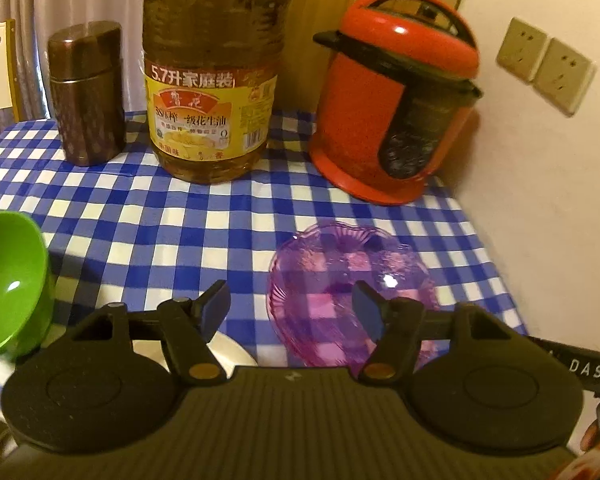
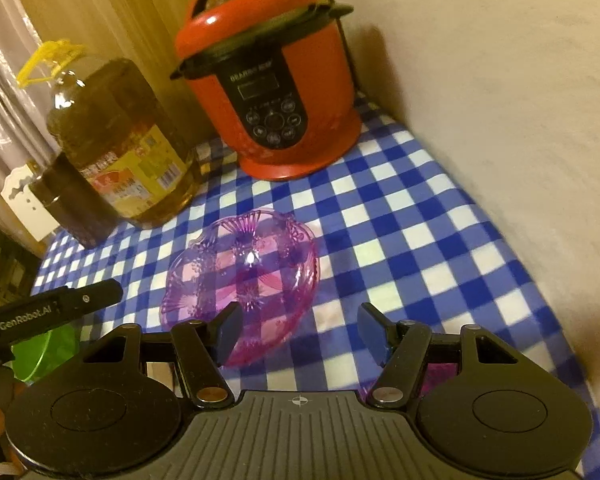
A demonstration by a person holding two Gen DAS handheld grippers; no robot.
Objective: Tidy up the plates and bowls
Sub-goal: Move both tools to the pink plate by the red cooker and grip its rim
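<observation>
Left wrist view: the left gripper [image 1: 292,312] fills the bottom of the frame, its jaws apart with nothing between them. Just above its right finger, right of centre, a clear purple dish [image 1: 350,292] lies on the blue-and-white checked tablecloth [image 1: 140,216]. At the left edge a green bowl [image 1: 12,284] stands tilted, its hollow facing right. Something white and round [image 1: 228,350] shows behind the left finger; I cannot tell what it is. Along the top stand a brown canister [image 1: 86,92] at the left, a big bottle of cooking oil [image 1: 212,80] in the middle and a red pressure cooker [image 1: 392,96] at the right, beside two wall sockets [image 1: 544,66].

Right wrist view: the right gripper [image 2: 300,334] sits at the bottom, jaws apart and empty. Its left finger overlaps the near rim of the purple dish [image 2: 244,268], which lies centre frame; contact is unclear. The cooker [image 2: 272,76] stands at top centre, the oil bottle [image 2: 128,140] at the left. The left gripper's side [image 2: 52,312] reaches in from the left edge, above a bit of green bowl [image 2: 50,352].
</observation>
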